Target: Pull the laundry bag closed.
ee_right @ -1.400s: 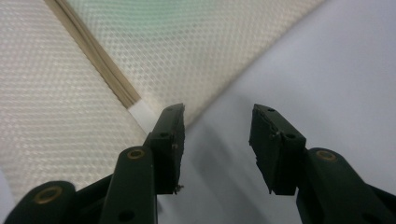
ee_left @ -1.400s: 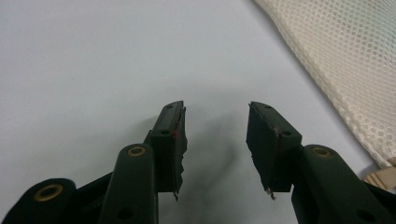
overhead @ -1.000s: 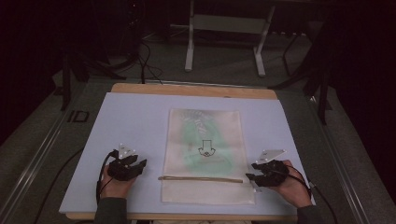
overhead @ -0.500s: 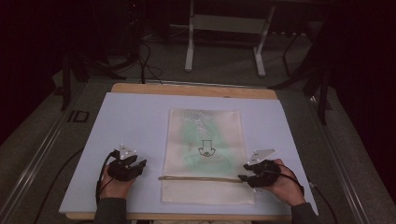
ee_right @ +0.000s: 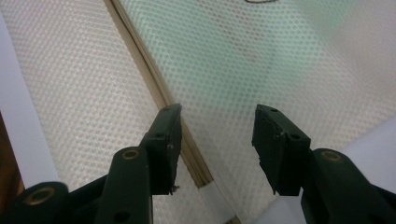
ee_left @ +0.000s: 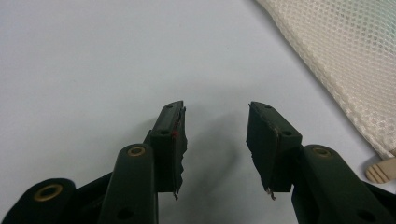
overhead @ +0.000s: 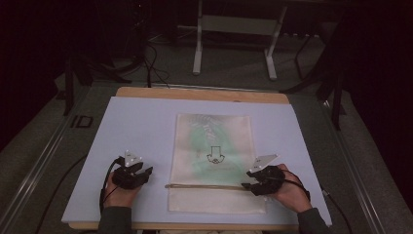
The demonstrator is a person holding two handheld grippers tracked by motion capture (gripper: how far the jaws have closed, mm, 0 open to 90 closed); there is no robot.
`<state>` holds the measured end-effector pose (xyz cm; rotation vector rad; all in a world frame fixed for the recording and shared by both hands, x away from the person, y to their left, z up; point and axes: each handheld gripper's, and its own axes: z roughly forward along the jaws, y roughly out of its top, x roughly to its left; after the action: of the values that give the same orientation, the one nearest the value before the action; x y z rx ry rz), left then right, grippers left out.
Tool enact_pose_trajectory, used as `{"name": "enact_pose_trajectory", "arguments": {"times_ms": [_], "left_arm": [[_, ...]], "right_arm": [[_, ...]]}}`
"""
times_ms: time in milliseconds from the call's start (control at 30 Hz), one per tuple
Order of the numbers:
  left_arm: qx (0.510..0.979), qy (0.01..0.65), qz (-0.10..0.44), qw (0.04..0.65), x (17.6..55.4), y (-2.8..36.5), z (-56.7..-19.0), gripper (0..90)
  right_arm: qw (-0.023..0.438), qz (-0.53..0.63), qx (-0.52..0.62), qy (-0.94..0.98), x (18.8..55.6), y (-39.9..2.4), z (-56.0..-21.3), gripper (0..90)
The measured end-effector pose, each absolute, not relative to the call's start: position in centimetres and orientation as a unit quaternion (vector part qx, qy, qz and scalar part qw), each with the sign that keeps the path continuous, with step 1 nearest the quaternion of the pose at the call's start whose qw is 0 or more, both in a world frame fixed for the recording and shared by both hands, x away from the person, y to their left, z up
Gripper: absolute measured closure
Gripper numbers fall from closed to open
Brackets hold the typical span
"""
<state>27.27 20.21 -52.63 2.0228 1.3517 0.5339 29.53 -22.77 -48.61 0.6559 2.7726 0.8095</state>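
Note:
A cream mesh bag [overhead: 214, 161] with a green item inside and a black arrow print lies flat on the pale sheet [overhead: 136, 131]. A tan zip band [overhead: 204, 185] crosses its near end. My right gripper [overhead: 249, 181] is open at the bag's right edge, over the end of the band; the band [ee_right: 159, 88] runs under its left jaw, above the mesh [ee_right: 224, 60]. My left gripper [overhead: 144, 171] is open on bare sheet just left of the bag, its jaws [ee_left: 215, 140] holding nothing, with the bag's edge [ee_left: 345, 60] and the band's tip [ee_left: 380, 170] at the right.
The sheet covers a wooden table [overhead: 199, 93] whose far edge shows. Beyond it stand a metal frame [overhead: 234, 24] and cables [overhead: 146, 58] on the dark floor. A metal rail [overhead: 44, 156] runs along the left side.
My right gripper has moved left from the sheet onto the bag's right edge, at the end of the zip band. The left gripper has stayed put.

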Motion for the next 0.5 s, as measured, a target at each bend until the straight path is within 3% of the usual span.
{"name": "enact_pose_trajectory", "arguments": {"times_ms": [500], "left_arm": [[0.77, 0.512, 0.203, 0.321, 27.2, 20.3, -52.5, 56.5]], "right_arm": [[0.081, 0.272, 0.186, 0.941, 29.7, -20.3, -48.4, 52.0]]}}
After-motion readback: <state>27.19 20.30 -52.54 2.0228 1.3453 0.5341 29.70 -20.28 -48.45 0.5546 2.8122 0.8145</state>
